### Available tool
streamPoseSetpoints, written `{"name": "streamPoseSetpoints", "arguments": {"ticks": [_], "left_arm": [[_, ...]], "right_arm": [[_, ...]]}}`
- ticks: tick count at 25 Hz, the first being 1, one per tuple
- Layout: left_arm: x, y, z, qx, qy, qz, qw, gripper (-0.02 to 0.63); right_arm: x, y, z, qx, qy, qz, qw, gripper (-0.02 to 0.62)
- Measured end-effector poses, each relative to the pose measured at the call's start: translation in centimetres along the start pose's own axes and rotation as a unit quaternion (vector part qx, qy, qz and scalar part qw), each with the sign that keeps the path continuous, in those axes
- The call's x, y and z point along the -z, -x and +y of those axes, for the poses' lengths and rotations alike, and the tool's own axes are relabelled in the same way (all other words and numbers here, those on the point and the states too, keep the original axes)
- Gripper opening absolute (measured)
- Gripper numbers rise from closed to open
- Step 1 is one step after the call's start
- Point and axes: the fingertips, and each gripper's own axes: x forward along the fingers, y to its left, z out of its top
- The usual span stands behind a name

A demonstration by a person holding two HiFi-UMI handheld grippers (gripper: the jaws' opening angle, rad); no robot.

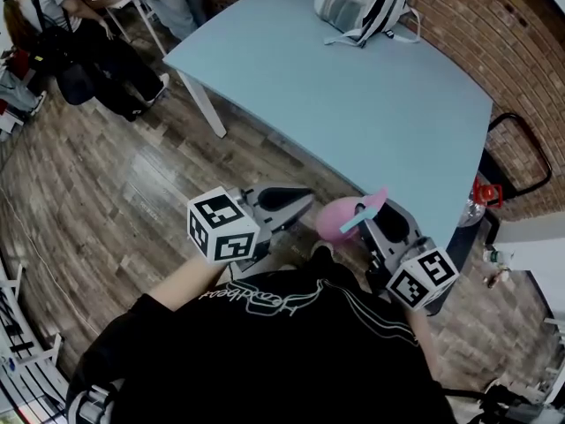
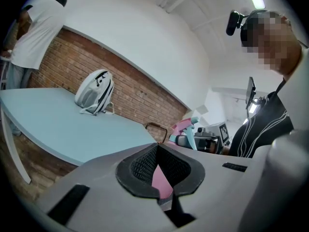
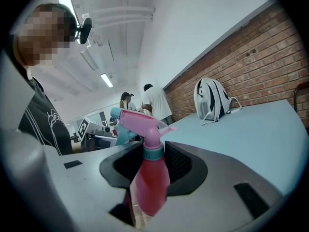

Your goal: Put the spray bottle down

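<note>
A pink spray bottle with a teal collar and trigger hangs just off the near edge of the light blue table. My right gripper is shut on it. In the right gripper view the bottle stands upright between the black pads, and the right gripper holds it at the neck and shoulder. My left gripper is level beside it on the left, apart from the bottle. Its pads meet at the tips, and a pink sliver I cannot identify shows low in the gap. The left gripper view also catches the bottle.
A white and grey backpack stands at the table's far end against the brick wall. People are at the far left over the wooden floor. A black chair frame and a red object sit right of the table.
</note>
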Motion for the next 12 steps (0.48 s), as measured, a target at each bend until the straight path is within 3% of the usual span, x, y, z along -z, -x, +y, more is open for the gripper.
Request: {"name": "streamPoseSetpoints", "arguments": {"ticks": [12], "left_arm": [[-1.8,-5.1,5.4,-0.023,0.013,0.038,0.9990,0.006]], "right_arm": [[-1.6,-3.8,-7.2,-0.007,-0.011,-0.001,1.000,0.133]]}}
